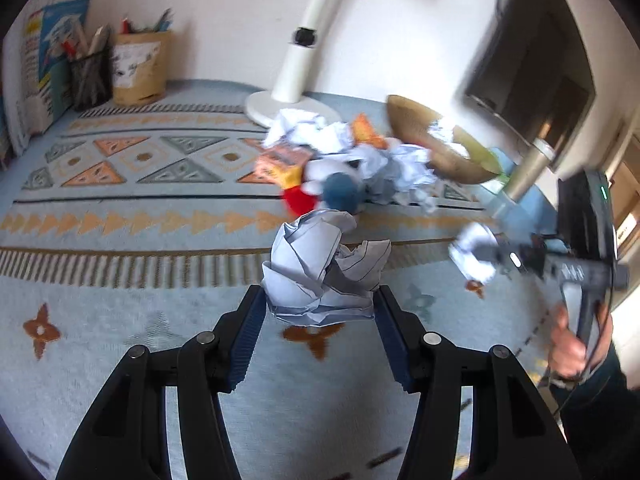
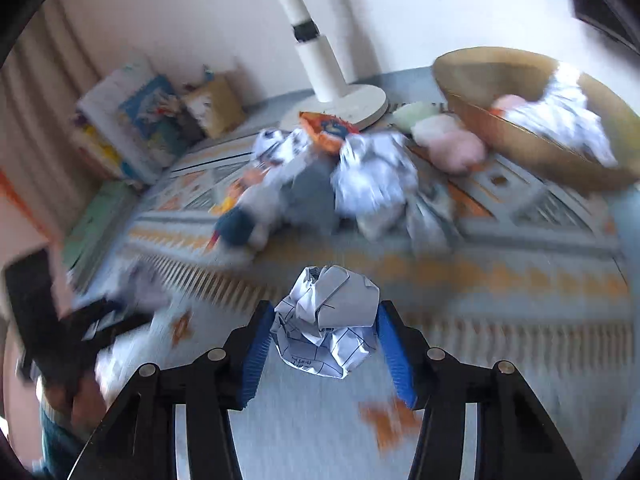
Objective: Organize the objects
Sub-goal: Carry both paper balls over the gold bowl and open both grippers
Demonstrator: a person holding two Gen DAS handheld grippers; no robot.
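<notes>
While the left gripper (image 1: 320, 308) pinches a crumpled paper ball (image 1: 324, 272), the right gripper (image 2: 325, 342) pinches another paper wad (image 2: 330, 324). Both hang above a patterned rug (image 1: 120, 208).

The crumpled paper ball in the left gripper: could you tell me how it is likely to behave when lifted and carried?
The crumpled paper ball is loosely folded sheet, so it is probably very light and will likely squash further under the left gripper. Its creased, irregular surface sits against ribbed pads, so slipping seems unlikely. If dropped on the rug, it would probably settle rather than roll far.

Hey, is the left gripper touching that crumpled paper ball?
Touching. The left wrist view shows the left gripper with both pads pressed against the crumpled paper ball.
</notes>
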